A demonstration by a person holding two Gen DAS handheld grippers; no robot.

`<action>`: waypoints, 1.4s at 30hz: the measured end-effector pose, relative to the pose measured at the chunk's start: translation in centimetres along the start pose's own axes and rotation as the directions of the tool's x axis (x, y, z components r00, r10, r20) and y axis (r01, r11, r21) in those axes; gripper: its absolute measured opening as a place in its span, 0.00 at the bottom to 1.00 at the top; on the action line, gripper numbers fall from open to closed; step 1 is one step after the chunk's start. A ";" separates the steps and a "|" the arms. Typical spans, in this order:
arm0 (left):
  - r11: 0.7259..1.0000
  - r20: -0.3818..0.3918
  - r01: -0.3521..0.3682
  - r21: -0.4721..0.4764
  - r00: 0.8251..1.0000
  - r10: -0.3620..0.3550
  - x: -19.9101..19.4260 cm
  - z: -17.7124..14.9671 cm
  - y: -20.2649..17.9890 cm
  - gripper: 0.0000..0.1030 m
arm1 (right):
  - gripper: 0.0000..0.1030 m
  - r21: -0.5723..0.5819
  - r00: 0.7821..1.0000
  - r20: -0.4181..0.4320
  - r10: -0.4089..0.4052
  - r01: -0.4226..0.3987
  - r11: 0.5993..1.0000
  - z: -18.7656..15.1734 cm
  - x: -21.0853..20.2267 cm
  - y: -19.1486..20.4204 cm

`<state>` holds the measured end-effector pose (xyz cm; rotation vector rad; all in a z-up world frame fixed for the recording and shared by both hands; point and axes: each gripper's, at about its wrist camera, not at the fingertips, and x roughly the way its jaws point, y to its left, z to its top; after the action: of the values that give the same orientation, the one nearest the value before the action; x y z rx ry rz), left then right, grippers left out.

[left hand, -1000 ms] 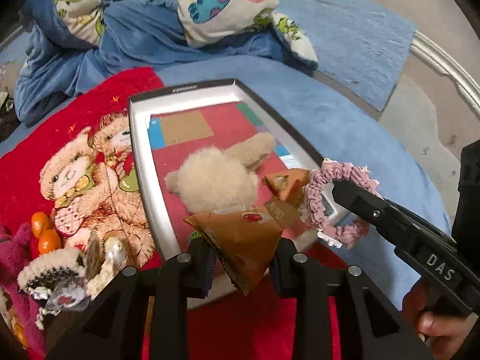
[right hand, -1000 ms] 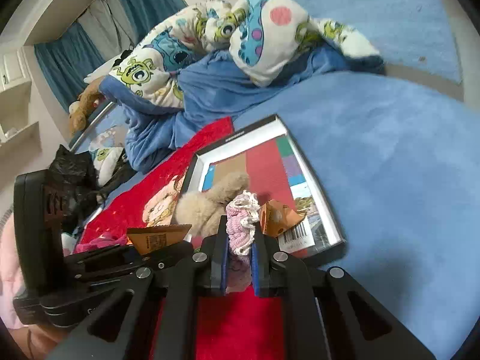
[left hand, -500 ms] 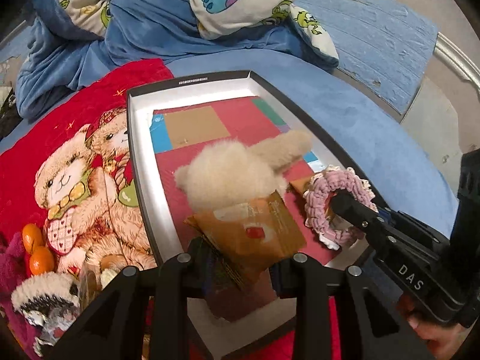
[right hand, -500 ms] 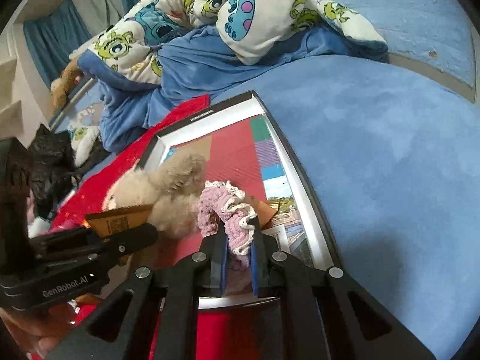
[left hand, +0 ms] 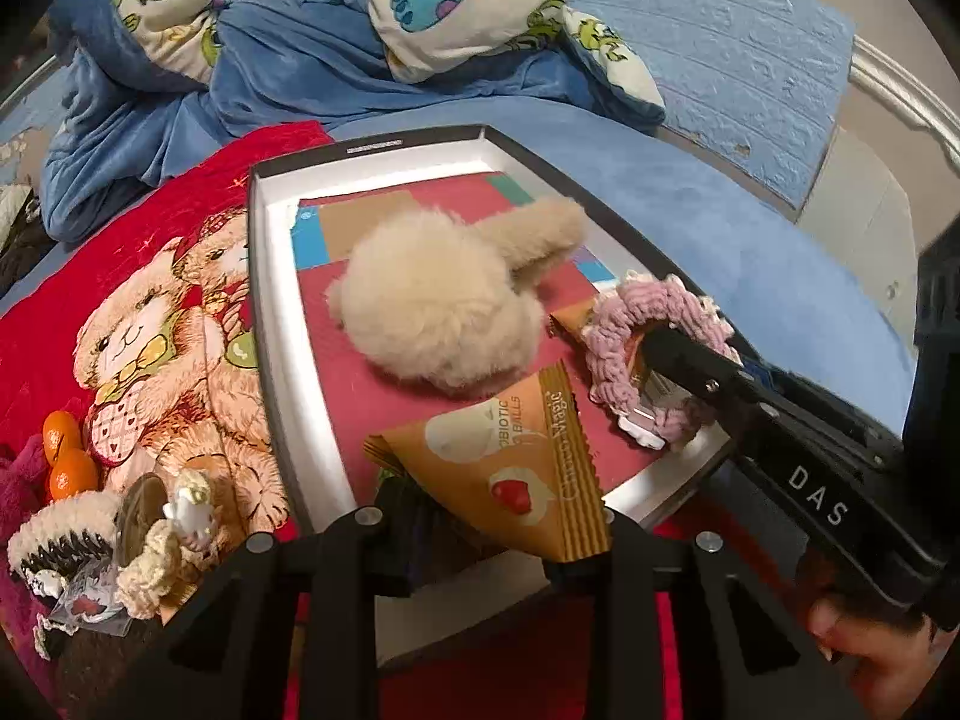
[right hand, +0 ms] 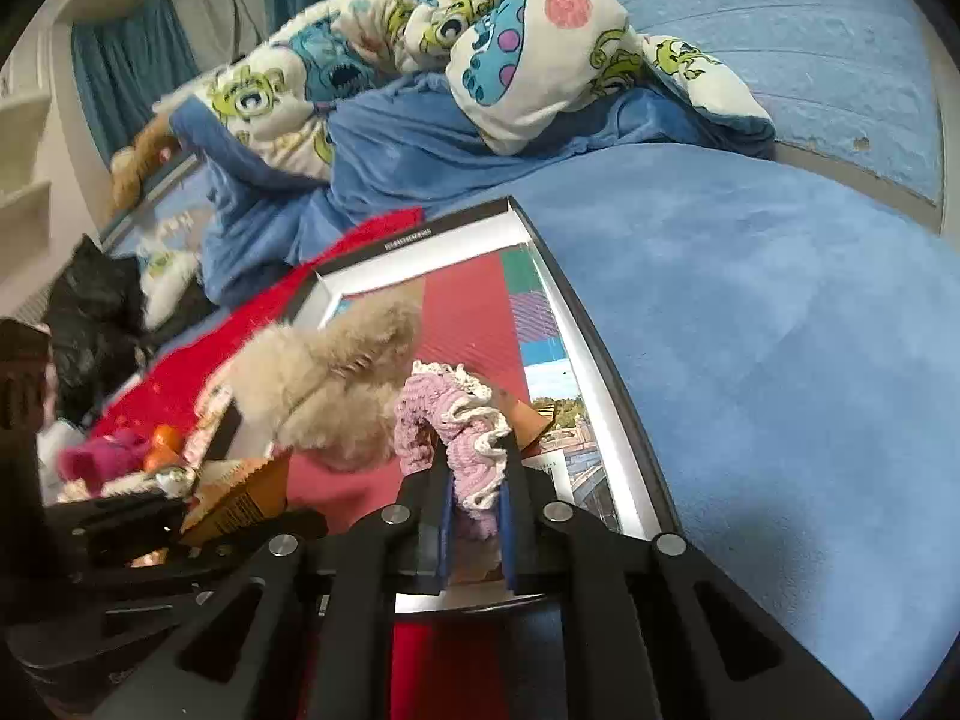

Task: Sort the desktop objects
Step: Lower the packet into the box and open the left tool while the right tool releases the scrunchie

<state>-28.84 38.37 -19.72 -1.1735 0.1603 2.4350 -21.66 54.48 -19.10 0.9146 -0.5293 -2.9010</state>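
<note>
"How far along are they with the sorting?"

"Partway, I'd say. The shallow box (left hand: 273, 324) on the bed already holds the fluffy beige toy (left hand: 432, 306) and a small orange packet (left hand: 570, 324) near its right edge. Both hands are bringing more: the left gripper (left hand: 492, 516) is clamped on an orange triangular snack packet (left hand: 510, 468) over the near end of the box, and the right gripper (right hand: 474, 498) is pinched tight on the pink crocheted scrunchie (right hand: 456, 420) by the near right corner."

"So what's left?"

"Neither item has been let go yet. And on the red bear blanket (left hand: 150, 312) to the left there's a pile waiting: two small oranges (left hand: 66, 450), a cream crocheted piece (left hand: 150, 564), other bits I can't make out."

"Anything changed in the last second?"

"Both grippers have come down toward the box. The snack packet was held up in front of the toy; now it sits low over the box floor. The scrunchie has dropped close to the rim too."
</note>
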 end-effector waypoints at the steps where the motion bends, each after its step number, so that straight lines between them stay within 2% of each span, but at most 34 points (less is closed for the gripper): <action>1: 1.000 -0.003 0.002 -0.016 1.000 -0.002 -0.1 0.0 0.3 0.29 | 0.09 0.005 1.000 0.005 0.004 -0.004 1.000 -0.1 -0.1 -0.1; 3: 0.999 -0.006 -0.006 -0.032 1.000 0.006 -0.2 0.1 0.6 0.29 | 0.09 -0.002 1.000 0.017 -0.003 0.003 1.000 -0.2 -0.2 0.1; 6: 0.999 0.002 -0.046 0.003 0.999 0.046 -0.4 0.2 0.2 0.29 | 0.09 -0.011 1.000 0.020 -0.014 0.014 1.000 -0.1 -0.3 0.3; 10: 0.998 -0.007 -0.059 0.009 0.998 0.059 -0.2 0.3 0.1 0.29 | 0.09 -0.019 0.998 0.038 -0.056 0.057 0.998 -0.3 -0.7 0.6; 12: 0.999 -0.034 -0.034 0.000 0.999 0.034 0.2 0.5 0.1 0.32 | 0.16 -0.036 0.996 0.046 -0.072 0.074 0.997 -0.5 -1.0 1.0; 13: 1.000 -0.045 -0.022 0.004 0.999 0.022 0.3 0.7 0.0 0.36 | 0.19 -0.049 0.997 0.050 -0.055 0.057 0.997 -0.6 -1.1 1.2; 14: 1.000 -0.054 -0.017 0.011 0.998 0.018 0.3 0.7 -0.2 0.41 | 0.25 -0.054 0.997 0.053 -0.050 0.052 0.997 -0.7 -1.2 1.3; 15: 0.999 -0.057 -0.025 0.019 0.998 0.026 0.3 0.7 -0.4 0.41 | 0.30 -0.056 0.997 0.054 -0.046 0.049 0.997 -0.8 -1.3 1.4; 16: 0.999 -0.054 -0.030 0.022 0.998 0.031 0.2 0.7 -0.5 0.44 | 0.40 -0.062 0.998 0.058 -0.034 0.038 0.997 -0.8 -1.4 1.5; 18: 0.997 -0.032 -0.062 0.033 0.997 0.063 -0.2 0.7 -0.5 0.57 | 0.43 -0.048 0.998 0.062 -0.030 0.033 0.998 -0.8 -1.5 1.2; 19: 0.997 -0.025 -0.058 0.051 0.998 0.059 -0.4 0.7 -0.7 0.65 | 0.50 -0.038 0.998 0.067 -0.013 0.015 0.999 -0.8 -1.7 1.0; 20: 0.996 -0.029 -0.035 0.086 0.999 0.037 -0.4 0.6 -1.2 0.77 | 0.64 -0.022 0.997 0.076 0.008 -0.006 1.000 -0.7 -1.9 0.7; 21: 0.992 -0.011 -0.054 0.117 0.998 0.056 -0.7 0.4 -1.7 0.84 | 0.74 -0.014 0.996 0.088 0.029 -0.028 1.000 -0.7 -2.2 0.5; 22: 0.984 0.034 -0.103 0.142 0.994 0.099 -1.2 0.3 -2.1 1.00 | 1.00 -0.014 0.993 0.111 0.049 -0.048 0.999 -0.7 -2.7 0.5; 24: 0.975 0.058 -0.122 0.185 0.992 0.113 -1.8 0.2 -2.8 1.00 | 1.00 -0.017 0.990 0.137 0.035 -0.033 0.999 -0.8 -3.3 0.7; 28: 0.976 0.051 -0.115 0.186 0.993 0.107 -1.8 0.3 -2.9 1.00 | 1.00 0.002 0.988 0.152 0.021 -0.021 1.000 -1.1 -3.8 0.9; 34: 0.975 0.045 -0.139 0.172 0.990 0.134 -1.7 0.7 -2.3 1.00 | 1.00 0.003 0.990 0.143 -0.005 0.004 1.000 -1.2 -4.1 1.3; 38: 0.964 0.061 -0.172 0.202 0.985 0.163 -2.7 0.3 -1.6 1.00 | 1.00 0.029 0.993 0.119 0.006 -0.010 1.000 -1.8 -4.5 1.4; 42: 0.965 0.058 -0.170 0.200 0.985 0.162 -3.5 0.0 -1.1 1.00 | 1.00 0.016 0.993 0.117 0.008 -0.010 1.000 -2.2 -5.0 2.2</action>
<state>-26.45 38.20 -17.00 -1.0551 0.5025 2.5124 -16.41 52.50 -17.29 0.7446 -0.5647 -2.9598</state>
